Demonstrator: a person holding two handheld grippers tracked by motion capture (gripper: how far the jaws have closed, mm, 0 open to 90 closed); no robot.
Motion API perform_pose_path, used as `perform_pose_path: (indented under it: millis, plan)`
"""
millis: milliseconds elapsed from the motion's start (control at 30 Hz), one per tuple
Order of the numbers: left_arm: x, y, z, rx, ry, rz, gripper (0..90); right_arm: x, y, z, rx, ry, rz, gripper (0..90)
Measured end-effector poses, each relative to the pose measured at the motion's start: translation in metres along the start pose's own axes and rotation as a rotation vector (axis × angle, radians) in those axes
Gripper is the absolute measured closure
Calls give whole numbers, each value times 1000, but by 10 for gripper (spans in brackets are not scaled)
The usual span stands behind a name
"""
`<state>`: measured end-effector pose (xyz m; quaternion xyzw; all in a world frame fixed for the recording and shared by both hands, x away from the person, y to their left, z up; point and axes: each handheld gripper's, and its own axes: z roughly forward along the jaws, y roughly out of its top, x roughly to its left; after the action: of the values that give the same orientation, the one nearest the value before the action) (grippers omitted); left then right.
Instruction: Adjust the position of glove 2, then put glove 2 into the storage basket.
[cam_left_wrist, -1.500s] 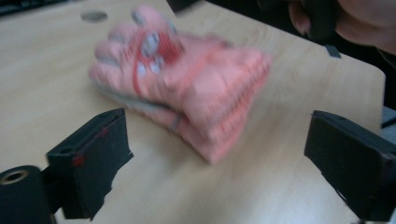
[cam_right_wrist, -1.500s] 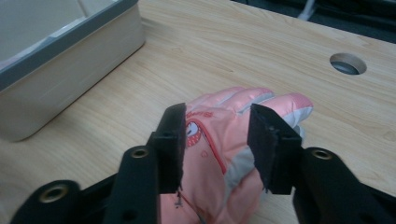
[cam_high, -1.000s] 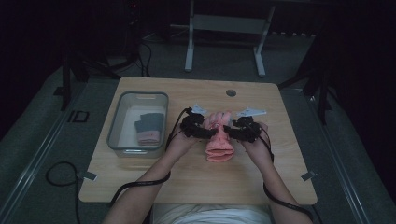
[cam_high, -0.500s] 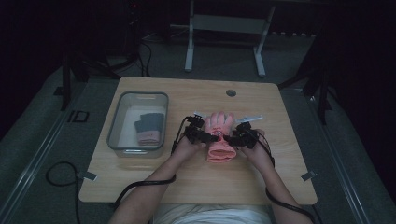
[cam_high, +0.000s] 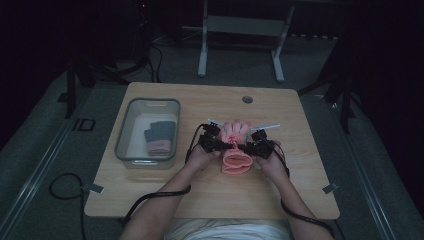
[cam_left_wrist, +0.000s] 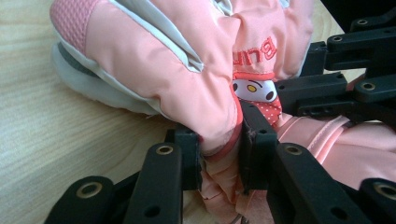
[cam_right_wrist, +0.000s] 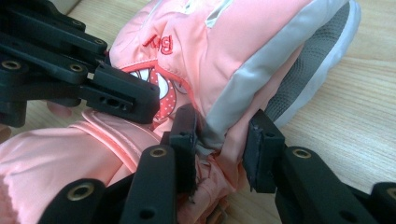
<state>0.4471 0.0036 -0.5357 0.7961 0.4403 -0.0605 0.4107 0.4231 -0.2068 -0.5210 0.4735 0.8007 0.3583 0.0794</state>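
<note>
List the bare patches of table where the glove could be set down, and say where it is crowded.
Bare wood lies right of the pink glove to the table edge, and behind it around the round hole. The left is crowded: the clear bin sits there.

high view: dim, dark surroundings | gripper views: bright, sharp

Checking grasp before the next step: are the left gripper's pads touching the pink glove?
Touching. In the left gripper view the left gripper has both pads pressed into a pinched fold of the pink glove, with no gap on either side.
</note>
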Motion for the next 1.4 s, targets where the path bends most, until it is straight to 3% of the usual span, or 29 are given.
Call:
perform_pose_path:
  millis: [233, 433, 733, 1100, 1400]
  plan:
    - [-10, 10, -13, -20, -5, 20, 748, 5, 3, -12, -43, -18, 3, 711]
    - [-21, 27, -38, -50, -12, 44, 750, 14, 18, -32, -114, -18, -8, 716]
    - [-35, 44, -78, -101, 25, 92, 748, 33, 42, -56, -190, -10, -34, 715]
    - [-21, 44, -126, -122, 77, 86, 748, 66, 72, -50, -209, 23, -62, 715]
    - [-6, 38, -166, -136, 122, 70, 747, 101, 96, -37, -214, 60, -99, 714]
